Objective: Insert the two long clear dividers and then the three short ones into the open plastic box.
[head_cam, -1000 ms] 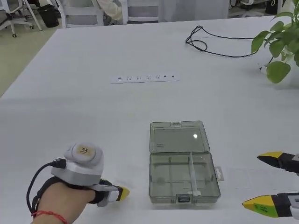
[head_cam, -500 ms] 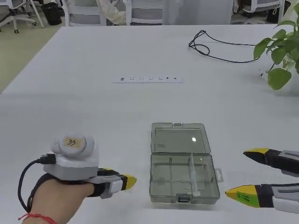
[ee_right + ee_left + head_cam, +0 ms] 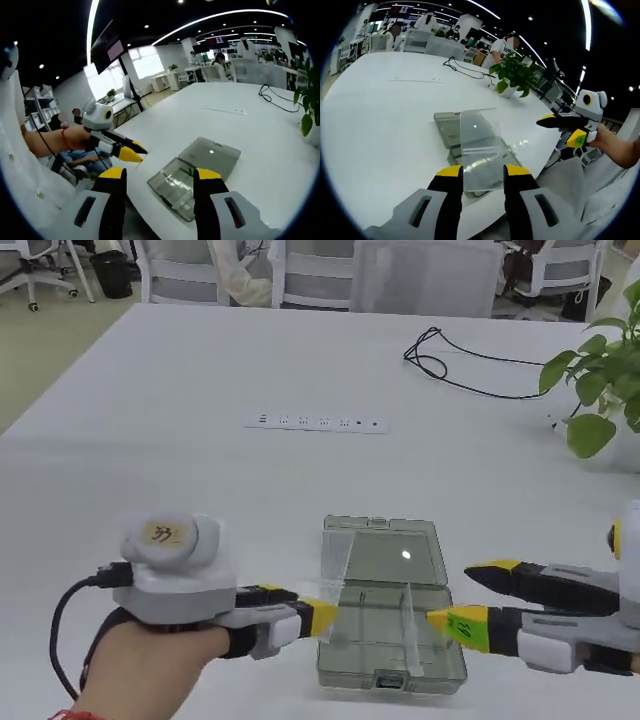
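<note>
Clear divider (image 3: pixel 479 142), one, in hand: upright, bottom edge pinched between the jaws of the left gripper (image 3: pixel 484 171), raised above the table (image 3: pixel 150 450) just left of the box. Long or short cannot be told.

Right gripper (image 3: pixel 468 595), one: jaws spread apart, nothing between them, hovering at the right side of the box.

Plastic box (image 3: pixel 345 665), one, smoky grey: base on the near middle of the table, lid (image 3: pixel 390 555) laid open and flat behind it.

Second divider (image 3: pixel 410 625), one: seated on edge in the base, right of centre, running front to back. It spans the tray, so it is judged a long one.

Progress, as a judgement: one of five pieces fitted; the held piece is next, probably the other long one; four in all are left to seat. Divider count visible: two. Any loose clear pieces on the white table are too faint to count.

Further off on the table: power strip (image 3: pixel 315 422), one; black cable (image 3: pixel 450 355), one loop; potted plant (image 3: pixel 605 390), one, at the right edge. Beyond the far edge: chairs (image 3: pixel 320 270), several, number unclear.
</note>
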A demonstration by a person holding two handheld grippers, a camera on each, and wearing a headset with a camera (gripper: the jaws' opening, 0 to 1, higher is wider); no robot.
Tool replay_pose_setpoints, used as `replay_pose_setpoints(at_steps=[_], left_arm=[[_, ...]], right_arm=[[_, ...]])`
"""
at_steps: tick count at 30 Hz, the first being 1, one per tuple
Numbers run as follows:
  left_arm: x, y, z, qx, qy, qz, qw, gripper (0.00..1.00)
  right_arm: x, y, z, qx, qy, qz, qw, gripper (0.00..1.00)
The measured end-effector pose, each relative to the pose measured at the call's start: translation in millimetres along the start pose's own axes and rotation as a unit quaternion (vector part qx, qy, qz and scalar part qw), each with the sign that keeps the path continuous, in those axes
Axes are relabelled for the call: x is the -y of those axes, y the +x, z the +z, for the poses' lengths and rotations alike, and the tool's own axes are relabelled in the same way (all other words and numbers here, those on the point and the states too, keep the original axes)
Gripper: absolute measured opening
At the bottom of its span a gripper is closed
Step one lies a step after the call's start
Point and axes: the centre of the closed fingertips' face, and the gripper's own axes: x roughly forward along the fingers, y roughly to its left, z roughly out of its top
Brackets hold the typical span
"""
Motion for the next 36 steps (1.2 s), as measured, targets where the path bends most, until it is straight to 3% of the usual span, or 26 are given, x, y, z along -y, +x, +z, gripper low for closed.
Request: replay_pose_setpoints(at_steps=[7,14,27,31,36], left_arm=[[26.2,6.0,6.3,0.017,0.007,-0.035,0.9992,0.30],[43.3,10.5,10.6,0.023,0.022,-0.056,0.9979,0.30],[49.7,10.3,9.2,0.022,0.039,-0.061,0.9971,0.30],[51.1,11.0,8.9,0.024,0.045,-0.065,0.9966,0.29],[53.0,11.4,7.1,0.025,0.042,-0.068,0.9965,0.31]], right_arm=[[-6.4,20.1,7.5,0.002,0.040,-0.015,0.9991,0.32],[-8.3,33.7,0.4,-0.005,0.082,-0.021,0.9964,0.22],[-7.9,41.3,-8.7,-0.019,0.116,-0.030,0.9926,0.08],[-6.6,40.7,-7.8,-0.015,0.122,-0.048,0.9913,0.07],[-7.8,42.3,-6.3,-0.013,0.128,-0.047,0.9905,0.07]])
